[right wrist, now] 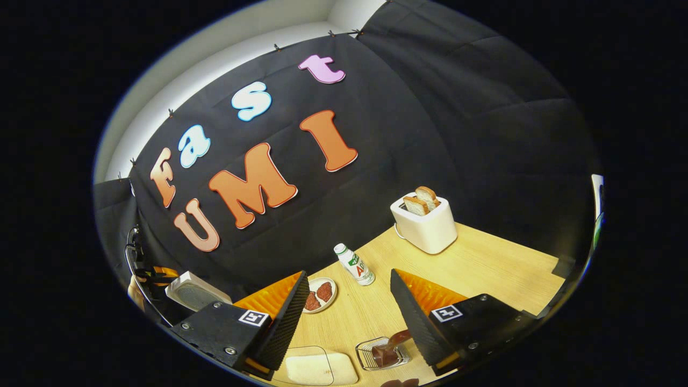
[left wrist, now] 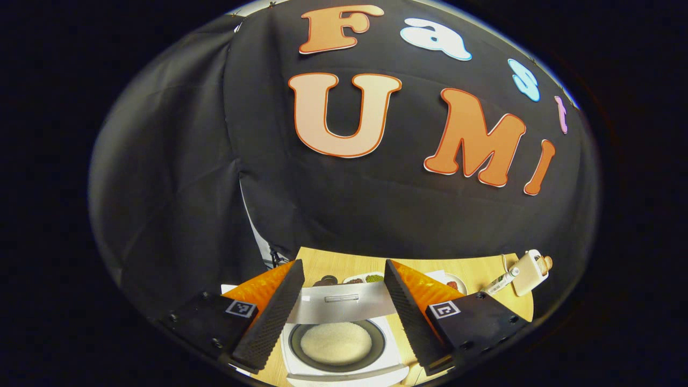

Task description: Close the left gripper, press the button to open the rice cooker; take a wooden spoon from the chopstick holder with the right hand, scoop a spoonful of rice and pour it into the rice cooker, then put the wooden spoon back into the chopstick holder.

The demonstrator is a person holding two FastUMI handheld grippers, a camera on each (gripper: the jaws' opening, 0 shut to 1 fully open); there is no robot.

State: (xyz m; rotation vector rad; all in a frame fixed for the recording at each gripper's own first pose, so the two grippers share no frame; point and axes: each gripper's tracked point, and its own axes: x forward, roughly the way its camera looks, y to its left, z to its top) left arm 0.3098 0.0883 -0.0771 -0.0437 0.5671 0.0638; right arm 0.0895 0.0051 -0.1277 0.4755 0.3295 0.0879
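In the left gripper view, the white rice cooker stands right below my open left gripper. Its silver lid is raised, and white rice lies in the dark inner pot. My right gripper hangs open and empty above the table. Below its right finger is the wire chopstick holder with the dark brown wooden spoon in it. Left of the holder lies a clear tray of white rice. The cooker's raised lid also appears at the far left of the right gripper view.
A white toaster with two slices of bread stands at the back of the wooden table. A small white bottle and a plate of red pieces sit near the wall. Small dishes lie behind the cooker.
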